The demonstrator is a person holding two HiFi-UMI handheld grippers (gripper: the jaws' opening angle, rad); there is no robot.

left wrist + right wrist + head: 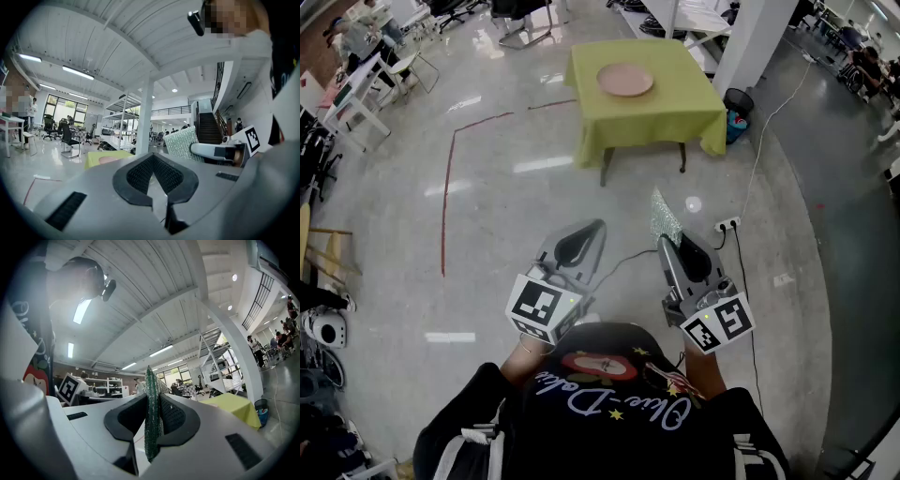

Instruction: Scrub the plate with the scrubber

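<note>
The plate (625, 80) lies on the table (684, 108). Well short of the table, the right gripper (665, 244) clamps the scrubber (664, 217). The left gripper (597, 227) is closed and empty.

The scrubber (664, 217) between your right gripper's (663, 244) fingers is green with a silvery, glittering weave. That gripper and your left gripper (597, 228) are pale grey with black ribbed pads (140, 174). Each carries a cube (542, 307) patterned in black-and-white squares. Far beyond the fingertips, the plate (625, 80) is pinkish tan on a yellow-green cloth (675, 108). The floor (506, 202) is glossy grey with a red line (445, 187).
</note>
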